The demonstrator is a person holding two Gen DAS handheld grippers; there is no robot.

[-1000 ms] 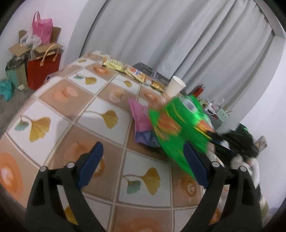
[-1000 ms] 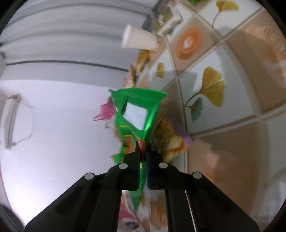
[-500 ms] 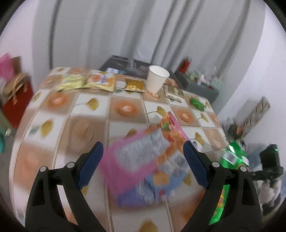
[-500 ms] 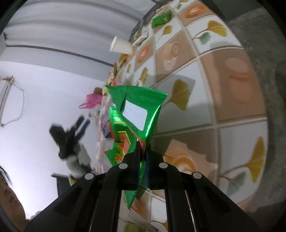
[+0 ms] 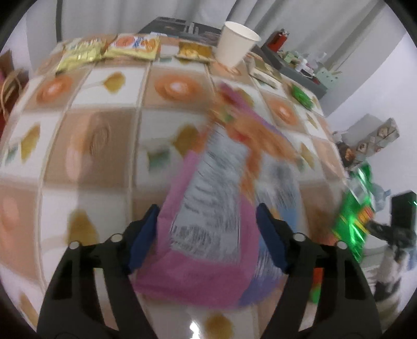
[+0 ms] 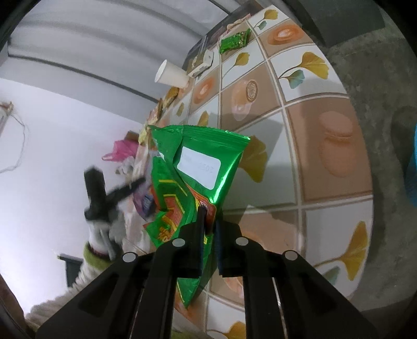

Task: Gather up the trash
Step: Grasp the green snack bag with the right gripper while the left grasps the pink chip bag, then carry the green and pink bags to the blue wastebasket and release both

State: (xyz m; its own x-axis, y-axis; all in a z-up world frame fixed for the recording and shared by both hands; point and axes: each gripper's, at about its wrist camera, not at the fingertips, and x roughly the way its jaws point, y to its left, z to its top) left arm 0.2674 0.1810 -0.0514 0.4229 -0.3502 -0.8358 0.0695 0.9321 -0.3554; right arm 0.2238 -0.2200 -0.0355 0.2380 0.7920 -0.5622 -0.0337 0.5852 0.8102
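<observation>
Home rm: curtains (image 5: 156, 10), tablecloth (image 5: 104, 135).

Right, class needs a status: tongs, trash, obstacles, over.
Right tongs shut on green bag, off the table. Left tongs open over pink wrapper. Nothing blocking.

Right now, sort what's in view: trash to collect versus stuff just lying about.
Trash for the job:
green snack bag, clamped in the right gripper
pink wrapper, between the open jaws of the left gripper
yellow wrappers
small green packet

Lying about:
paper cup, standing upright; may be trash
pink plastic bag
tablecloth
</observation>
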